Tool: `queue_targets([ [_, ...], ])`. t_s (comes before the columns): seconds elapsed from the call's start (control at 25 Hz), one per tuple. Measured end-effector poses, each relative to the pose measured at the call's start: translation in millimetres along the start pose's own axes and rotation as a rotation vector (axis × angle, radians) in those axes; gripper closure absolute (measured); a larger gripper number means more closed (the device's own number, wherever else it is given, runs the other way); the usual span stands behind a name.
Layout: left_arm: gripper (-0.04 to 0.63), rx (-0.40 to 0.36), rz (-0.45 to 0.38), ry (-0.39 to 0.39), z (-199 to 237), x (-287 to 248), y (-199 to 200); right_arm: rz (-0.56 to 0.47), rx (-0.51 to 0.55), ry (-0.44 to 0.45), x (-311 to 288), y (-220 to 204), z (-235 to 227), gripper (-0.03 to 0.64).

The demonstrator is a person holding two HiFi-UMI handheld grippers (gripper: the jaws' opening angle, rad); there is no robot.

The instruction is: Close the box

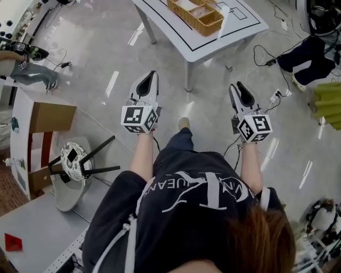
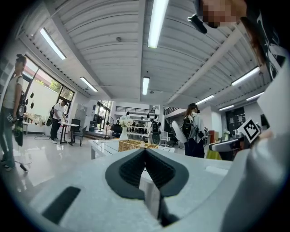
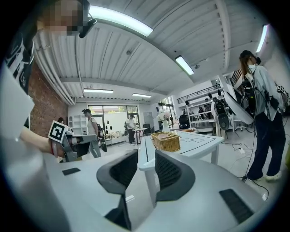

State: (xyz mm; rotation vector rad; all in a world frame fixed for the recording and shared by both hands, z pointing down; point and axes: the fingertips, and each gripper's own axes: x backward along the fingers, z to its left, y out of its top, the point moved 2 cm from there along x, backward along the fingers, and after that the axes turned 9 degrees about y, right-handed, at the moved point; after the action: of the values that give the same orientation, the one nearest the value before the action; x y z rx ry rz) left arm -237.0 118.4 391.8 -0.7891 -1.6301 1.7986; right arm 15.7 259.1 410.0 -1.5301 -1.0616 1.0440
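Note:
A woven box stands on the white table ahead of me, well beyond both grippers. It also shows far off in the left gripper view as the woven box and in the right gripper view as the woven box. My left gripper is held at waist height over the floor, and its jaws meet with nothing in them. My right gripper is level with it on the right. Its jaws stand apart with only air between them.
A cardboard carton and a stool-like stand sit at my left. Cables, a dark bag and a yellow-green cloth lie on the floor at the right. A person stands by the table.

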Motion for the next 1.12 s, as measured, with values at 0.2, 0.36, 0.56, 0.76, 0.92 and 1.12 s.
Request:
queue_targets([
  [0.2,0.592,-0.003,0.009,-0.043,11.4,-59.7,3.2,-0.004,-0.014,-0.028,-38.3,8.5,-30.4,0.497],
  [0.36,0.592,0.001,0.021,-0.082,17.5,-102.9,-0.7,-0.018,-0.027,-0.057,-67.7,14.1,-56.0,0.497],
  [0.56,0.592,0.002,0.022,-0.114,22.7,-139.9,1.2,-0.029,-0.043,-0.078,-93.1,19.4,-76.5,0.497],
  [0.76,0.592,0.024,0.030,-0.122,24.6,-161.5,-3.5,-0.019,-0.056,-0.092,-106.3,17.7,-92.3,0.499],
  [0.92,0.592,0.025,0.023,-0.118,22.7,-185.0,-2.2,-0.023,-0.054,-0.096,-117.3,22.2,-115.2,0.499],
  [1.12,0.592,0.018,-0.005,-0.095,23.2,-220.2,9.3,-0.037,-0.041,-0.083,-139.9,40.4,-152.1,0.499],
])
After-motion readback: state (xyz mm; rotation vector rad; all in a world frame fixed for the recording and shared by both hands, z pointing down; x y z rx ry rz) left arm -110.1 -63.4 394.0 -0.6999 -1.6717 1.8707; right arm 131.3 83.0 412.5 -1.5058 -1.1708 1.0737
